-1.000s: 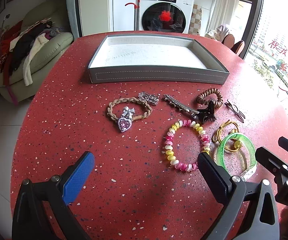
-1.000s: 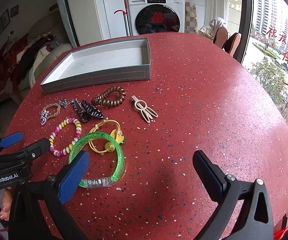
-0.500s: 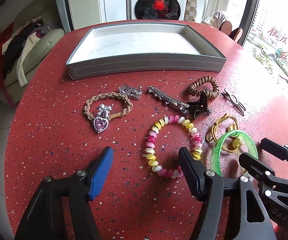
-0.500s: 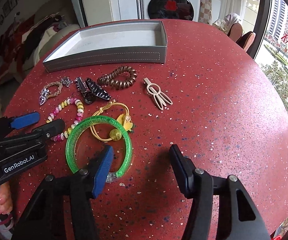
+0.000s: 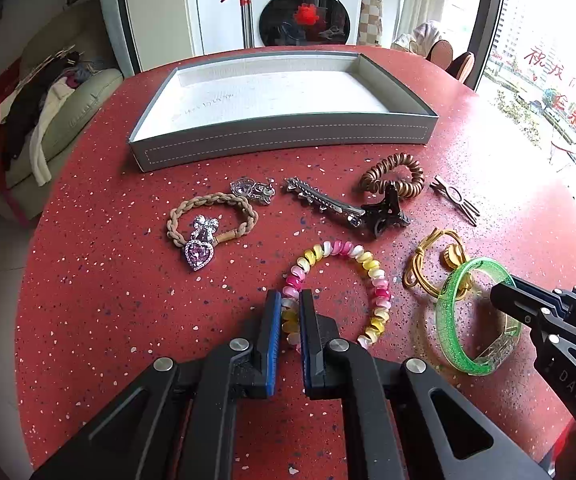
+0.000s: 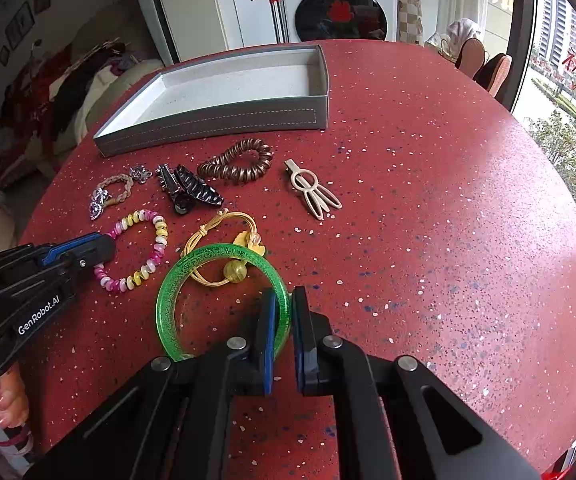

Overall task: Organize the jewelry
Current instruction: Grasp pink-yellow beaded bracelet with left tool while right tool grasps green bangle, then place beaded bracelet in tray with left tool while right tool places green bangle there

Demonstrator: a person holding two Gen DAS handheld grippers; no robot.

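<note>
Jewelry lies scattered on the red bench [image 5: 100, 312], in front of the grey tray [image 5: 284, 136], whose white floor is bare. My left fingers [image 5: 290, 299] are nearly together, pinching the near-left arc of the pink and yellow bead bracelet [image 5: 371, 268]. Left of it rests the braided band with a heart charm [image 5: 208, 224], then a silver clip [image 5: 319, 200], a black claw clip [image 5: 385, 212] and a brown coil tie [image 5: 391, 174] nearer the tray. My right fingers [image 6: 284, 294] are nearly shut on the right rim of the green bangle [image 6: 176, 280], which overlaps a yellow cord tie [image 6: 224, 236]. A cream hair clip [image 6: 311, 190] lies apart, further right.
</note>
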